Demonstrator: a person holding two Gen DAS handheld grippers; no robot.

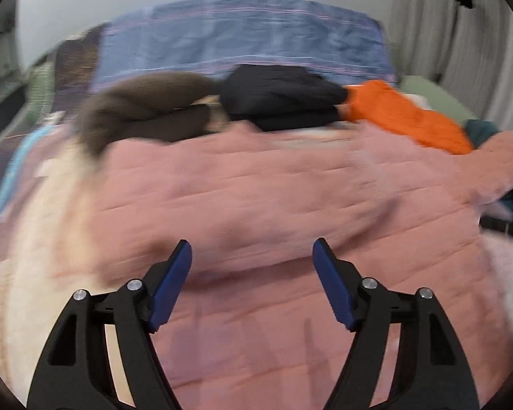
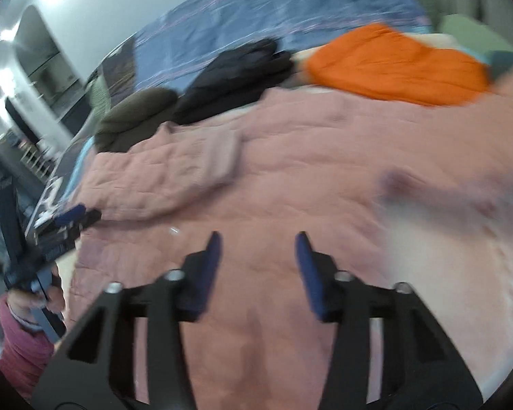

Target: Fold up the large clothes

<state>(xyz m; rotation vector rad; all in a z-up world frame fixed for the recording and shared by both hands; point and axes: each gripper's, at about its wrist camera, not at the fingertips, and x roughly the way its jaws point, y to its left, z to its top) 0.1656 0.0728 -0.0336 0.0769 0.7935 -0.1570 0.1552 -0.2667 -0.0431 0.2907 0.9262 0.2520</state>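
Pink quilted garment (image 1: 256, 205): spread wide over the near part of the bed, filling most of both wrist views; stitched in rows, with a paler inner side showing toward the left edge in the left view and toward the right in the right view.
Sleeve (image 2: 174, 177): lies folded across the garment's left part, its cuff pointing toward the middle.
Left gripper (image 1: 252, 249): hangs above the pink garment, jaws spread apart, nothing between the blue pads; it also shows at the left edge of the right view, held in the person's hand.
Right gripper (image 2: 256, 239): above the same garment, jaws released and wide, gripping nothing.
Brown garment (image 1: 147, 109): bundled at the far left edge of the pink one, touching it.
Black garment (image 1: 280, 95): folded pile just right of the brown one, beyond the pink garment's far edge.
Orange garment (image 1: 407, 116): right of the black pile, its near end apparently resting on the pink fabric, though blur makes that uncertain.
Bed cover (image 1: 242, 41): blue with thin pink lines, reaching to the bed's far edge.
Curtain (image 1: 437, 34): pale, behind the bed's far right corner.
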